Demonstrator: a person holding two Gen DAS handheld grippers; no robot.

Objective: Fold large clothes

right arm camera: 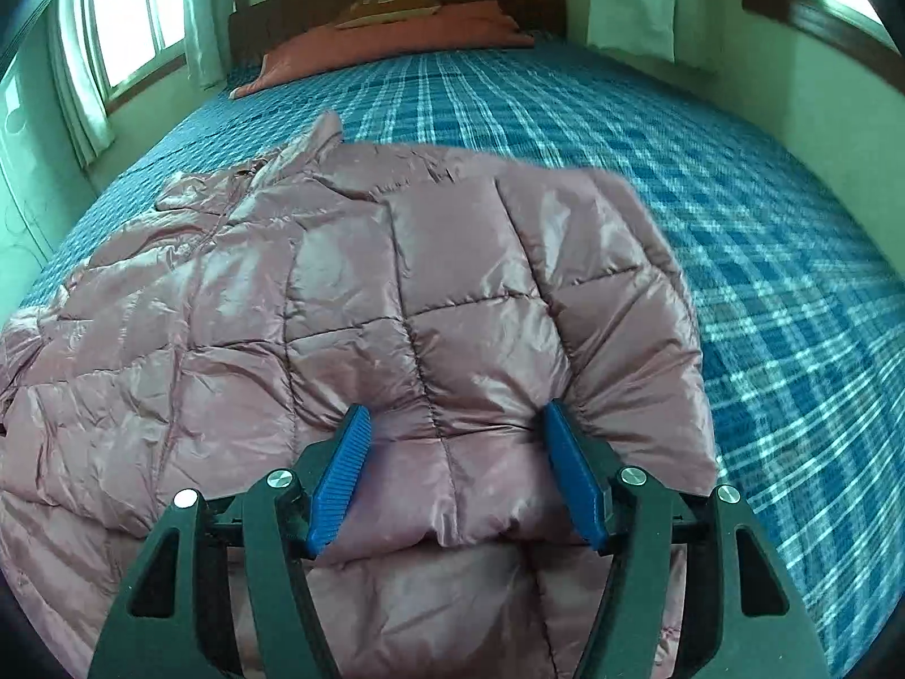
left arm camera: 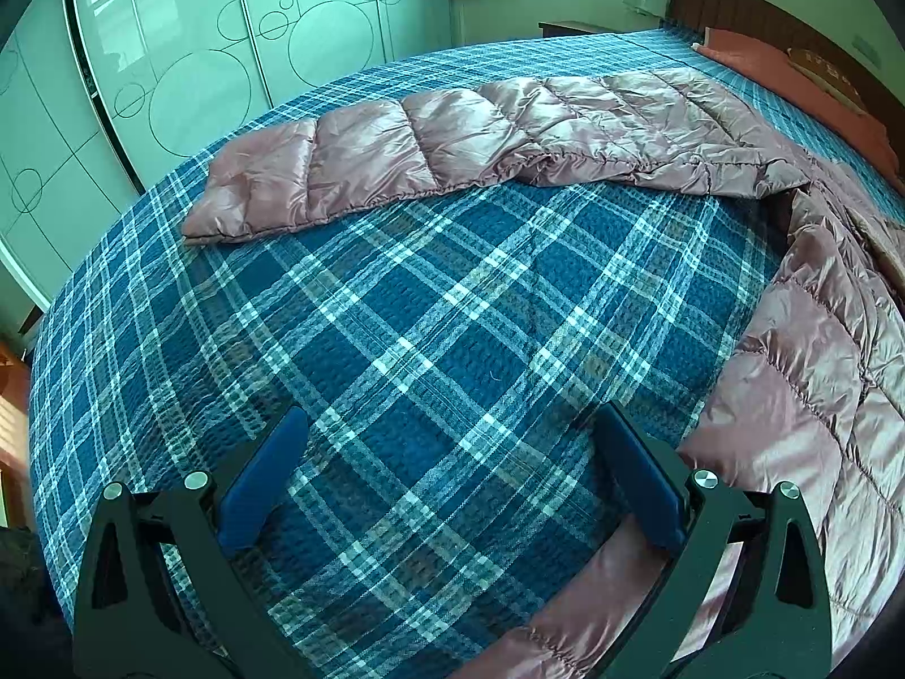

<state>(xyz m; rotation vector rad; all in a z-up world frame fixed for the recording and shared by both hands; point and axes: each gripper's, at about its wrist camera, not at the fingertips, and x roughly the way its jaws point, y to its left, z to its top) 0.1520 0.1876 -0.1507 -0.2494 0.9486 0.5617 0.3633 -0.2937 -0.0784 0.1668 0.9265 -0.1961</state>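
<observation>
right tongs [right arm camera: 455, 424] straddle the jacket [right arm camera: 339, 294] fold, jaws apart; left tongs [left arm camera: 452, 441] gape empty beside it. slick fabric may slip.

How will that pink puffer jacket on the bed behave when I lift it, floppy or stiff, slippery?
The puffer jacket probably goes floppy: it already drapes and creases on the plaid bedspread. Its glossy shell suggests it may slip in a gripper. The quilted, puffy panels hint it is light for its bulk, and its outstretched sleeve would likely dangle.
</observation>
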